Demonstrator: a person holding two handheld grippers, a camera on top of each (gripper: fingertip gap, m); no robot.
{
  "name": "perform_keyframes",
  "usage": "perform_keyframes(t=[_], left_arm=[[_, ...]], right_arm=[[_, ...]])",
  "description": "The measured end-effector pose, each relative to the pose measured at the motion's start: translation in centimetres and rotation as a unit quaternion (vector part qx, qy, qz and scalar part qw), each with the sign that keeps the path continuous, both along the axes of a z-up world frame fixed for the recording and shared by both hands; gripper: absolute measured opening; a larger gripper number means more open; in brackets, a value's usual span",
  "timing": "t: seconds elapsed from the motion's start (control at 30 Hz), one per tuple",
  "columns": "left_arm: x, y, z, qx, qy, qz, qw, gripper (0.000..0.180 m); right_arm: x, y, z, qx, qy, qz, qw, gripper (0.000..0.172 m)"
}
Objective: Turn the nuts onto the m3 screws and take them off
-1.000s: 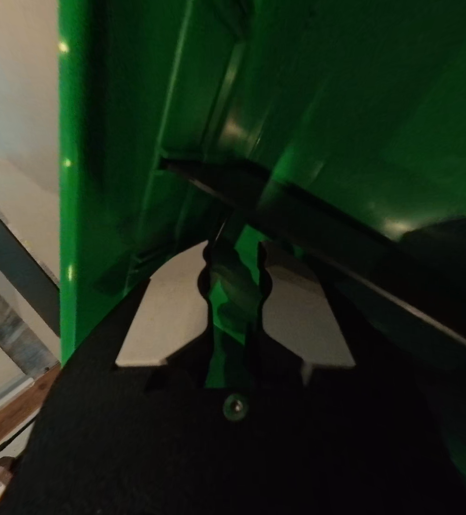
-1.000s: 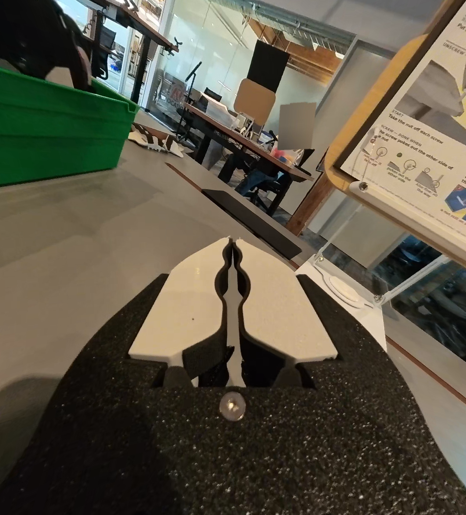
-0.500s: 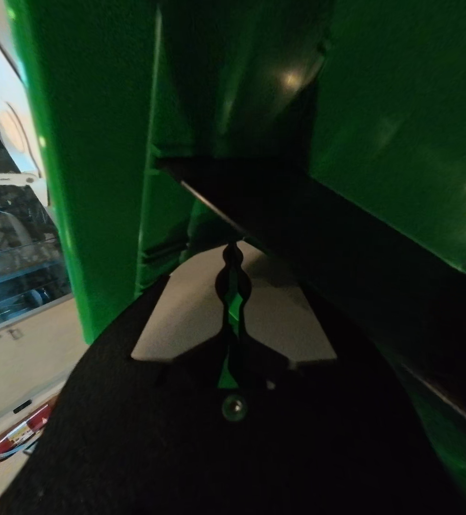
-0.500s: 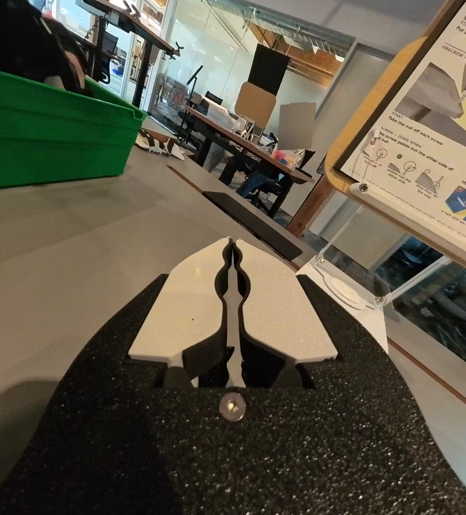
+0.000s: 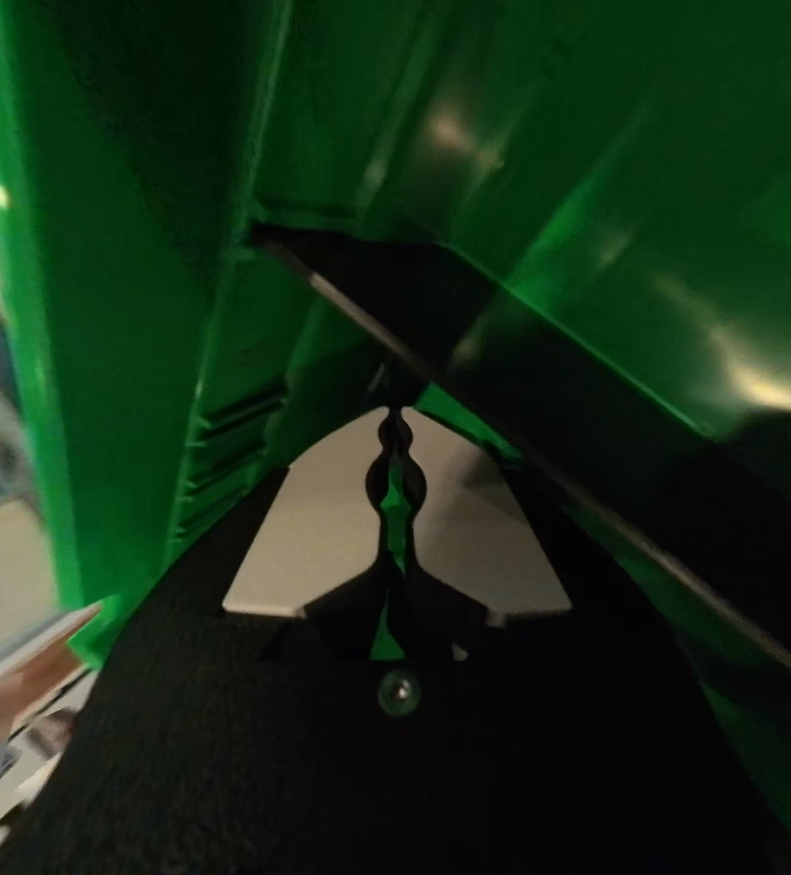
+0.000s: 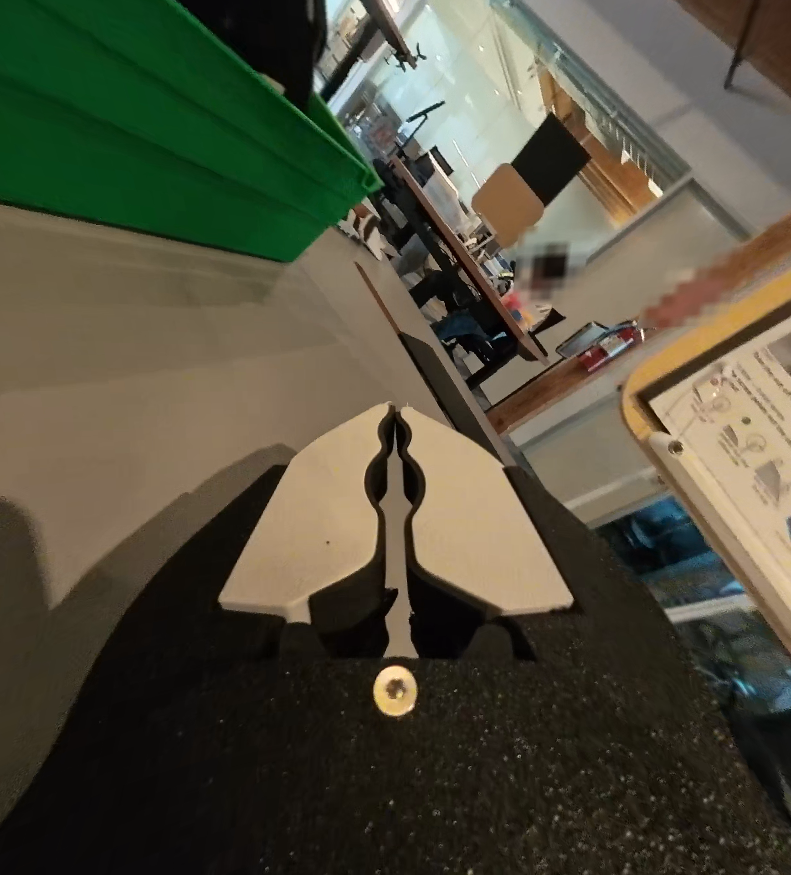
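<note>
My left gripper (image 5: 396, 414) is inside a green bin (image 5: 124, 284), and the view is dark and blurred. A black board (image 5: 412, 289) lies slanted in the bin, its thin edge running down to the right. The left fingertips are closed on a small dark piece (image 5: 398, 386) that hangs at the board's edge. My right gripper (image 6: 396, 407) is shut and empty, tilted low over the grey table (image 6: 147, 360). No nuts or screws can be made out in either view.
The green bin (image 6: 147, 156) stands on the table at the left of the right wrist view, with the other gripper's dark body (image 6: 266, 38) reaching into it. A wooden-framed instruction sheet on a stand (image 6: 739, 473) is at the right. A black strip (image 6: 445, 383) lies at the table's far edge. Left tips to right tips: about 20 centimeters.
The left jaws were open around the dark piece and have closed on it. The left view has swung around inside the bin. The right gripper stayed shut and has rolled to the side.
</note>
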State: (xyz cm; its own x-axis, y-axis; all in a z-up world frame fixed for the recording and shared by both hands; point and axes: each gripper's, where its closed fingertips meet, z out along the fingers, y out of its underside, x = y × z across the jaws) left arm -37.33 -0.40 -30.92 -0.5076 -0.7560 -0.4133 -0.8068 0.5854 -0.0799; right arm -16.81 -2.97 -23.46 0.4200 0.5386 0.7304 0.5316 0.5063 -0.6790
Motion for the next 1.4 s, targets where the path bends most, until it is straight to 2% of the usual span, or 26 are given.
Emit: perform_keyframes(t=[0.07,0.27,0.5,0.67,0.87,0.97,1.13,1.4], left_arm=[[-0.5,-0.4,0.2,-0.023,0.019,0.013,0.999,0.0],[0.5,0.4,1.9,0.011,-0.031,0.007,0.999,0.0],[1.2,0.5,1.4,0.024,-0.033,0.0,0.999,0.0],[1.2,0.5,1.5,0.029,-0.033,0.002,0.999,0.0],[-0.1,0.7,2.4,0.041,-0.039,0.033,0.998,0.0],[-0.6,1.0,3.6,0.053,-0.074,0.074,0.993,0.0],[-0.7,1.6,5.7,0.059,-0.18,0.134,0.973,0.0],[-1.2,1.7,6.3,0.097,-0.189,0.131,0.968,0.0]], right_arm=[[-0.3,-0.2,-0.2,-0.003,-0.001,0.008,1.0,0.0],[0.5,0.1,0.4,-0.044,0.05,0.007,0.998,0.0],[-0.1,-0.3,-0.2,-0.06,0.034,0.016,0.997,0.0],[-3.7,-0.7,-0.9,-0.08,-0.004,0.06,0.995,0.0],[-10.6,0.8,-0.4,-0.161,0.014,0.137,0.977,0.0],[-12.9,2.0,-0.4,-0.194,0.031,0.148,0.969,0.0],[-14.2,3.0,-0.2,-0.224,0.062,0.153,0.96,0.0],[-14.9,3.1,-0.3,-0.249,0.085,0.159,0.952,0.0]])
